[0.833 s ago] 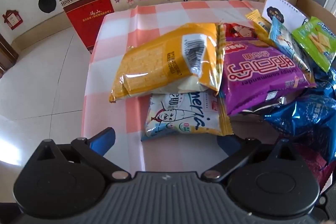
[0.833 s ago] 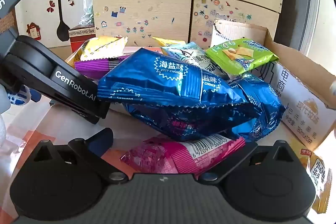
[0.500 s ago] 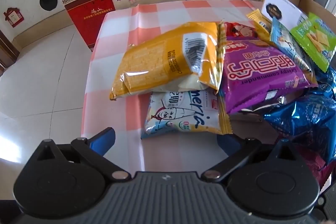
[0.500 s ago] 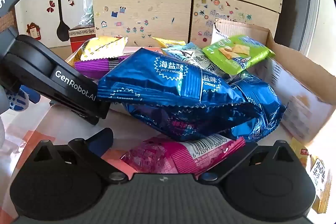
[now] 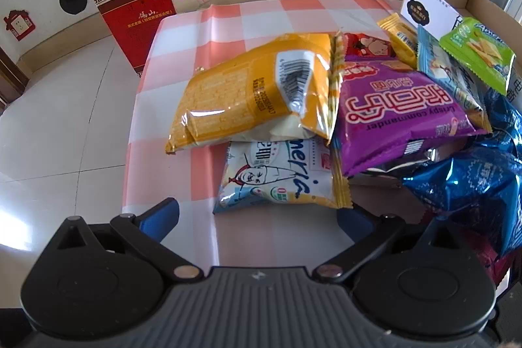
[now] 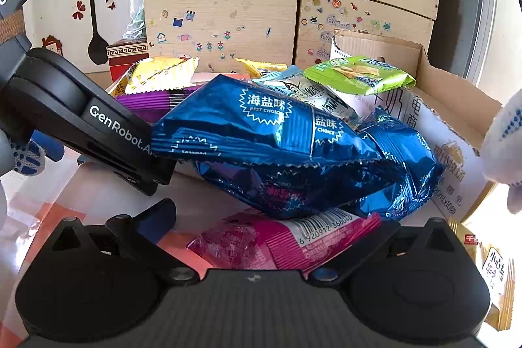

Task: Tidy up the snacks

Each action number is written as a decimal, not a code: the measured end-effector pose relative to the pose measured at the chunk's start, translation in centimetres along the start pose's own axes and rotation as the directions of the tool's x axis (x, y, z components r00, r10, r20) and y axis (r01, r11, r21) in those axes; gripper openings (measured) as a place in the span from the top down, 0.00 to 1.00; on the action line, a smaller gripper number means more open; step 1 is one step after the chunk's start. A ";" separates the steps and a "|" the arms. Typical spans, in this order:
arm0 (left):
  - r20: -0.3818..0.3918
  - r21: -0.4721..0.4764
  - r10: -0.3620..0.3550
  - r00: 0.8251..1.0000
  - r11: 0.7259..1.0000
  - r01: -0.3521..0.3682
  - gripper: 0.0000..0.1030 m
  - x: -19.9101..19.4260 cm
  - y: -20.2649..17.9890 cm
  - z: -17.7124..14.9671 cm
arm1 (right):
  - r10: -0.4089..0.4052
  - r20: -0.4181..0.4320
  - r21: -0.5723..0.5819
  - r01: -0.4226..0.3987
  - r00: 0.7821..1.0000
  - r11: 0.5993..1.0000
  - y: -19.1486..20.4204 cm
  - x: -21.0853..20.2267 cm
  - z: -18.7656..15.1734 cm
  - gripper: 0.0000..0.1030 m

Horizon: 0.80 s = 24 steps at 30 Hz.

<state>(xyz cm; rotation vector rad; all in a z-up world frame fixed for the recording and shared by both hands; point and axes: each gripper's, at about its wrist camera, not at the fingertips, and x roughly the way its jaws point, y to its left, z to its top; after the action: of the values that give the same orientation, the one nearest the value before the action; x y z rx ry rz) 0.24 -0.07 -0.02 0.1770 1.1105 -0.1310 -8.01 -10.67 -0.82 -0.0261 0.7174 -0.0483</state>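
Facing white packet point(image 5: 280, 178) near surface front edge, left gripper point(image 5: 257, 214) spread, empty; seam best pinched. Right gripper point(image 6: 261, 217) spread around pink packet point(image 6: 280, 240).

Red box point(image 5: 135, 12) (floor); stickered cabinet point(image 6: 222, 25).

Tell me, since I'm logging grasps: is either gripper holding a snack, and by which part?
Nothing is held. The left gripper is open just short of the white snack bag; the right gripper is open around the pink packet, not clamped.
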 end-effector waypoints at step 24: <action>-0.002 -0.027 -0.006 1.000 1.000 0.006 0.01 -0.8 0.0 -0.1 | 0.000 0.001 0.000 0.000 1.000 1.000 0.0 0.0 0.0 0.00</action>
<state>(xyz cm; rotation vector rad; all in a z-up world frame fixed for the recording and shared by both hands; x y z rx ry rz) -0.20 0.00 0.69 0.1493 1.1143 -0.1209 -8.06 -10.71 -0.80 -0.0257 0.7168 -0.0482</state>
